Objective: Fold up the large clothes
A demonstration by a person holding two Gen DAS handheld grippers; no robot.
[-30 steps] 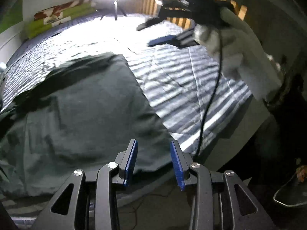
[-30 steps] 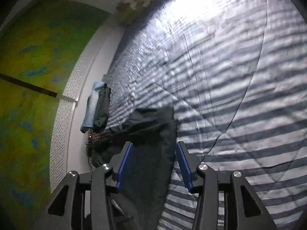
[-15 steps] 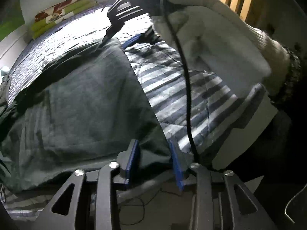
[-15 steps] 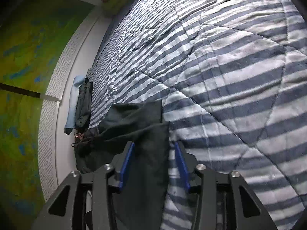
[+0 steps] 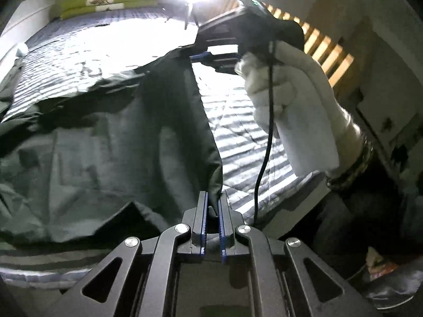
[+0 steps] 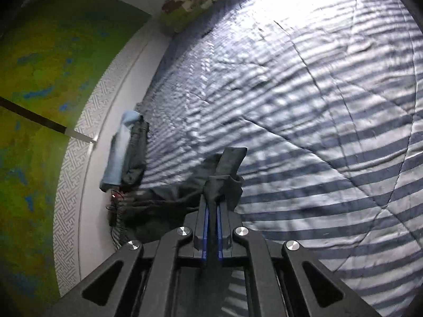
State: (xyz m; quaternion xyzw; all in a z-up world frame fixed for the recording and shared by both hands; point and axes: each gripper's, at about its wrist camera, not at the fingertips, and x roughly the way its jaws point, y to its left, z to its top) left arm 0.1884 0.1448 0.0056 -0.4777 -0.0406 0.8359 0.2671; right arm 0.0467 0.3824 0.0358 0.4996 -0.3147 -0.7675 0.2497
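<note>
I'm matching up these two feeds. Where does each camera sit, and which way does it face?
Left wrist: on the left gripper, facing across the striped bed; shows the gloved right hand and right gripper.
Right wrist: on the right gripper, facing down the bed toward the green wall; no hand shows.
Shared: the dark garment, pinched by both.

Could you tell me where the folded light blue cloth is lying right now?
In the right wrist view, the light blue cloth lies at the striped quilt's left edge by the wall, against a dark bundle.

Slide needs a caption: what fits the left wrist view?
Both grippers, left and right, shut on one edge of a dark garment over the striped bed cover.
</note>
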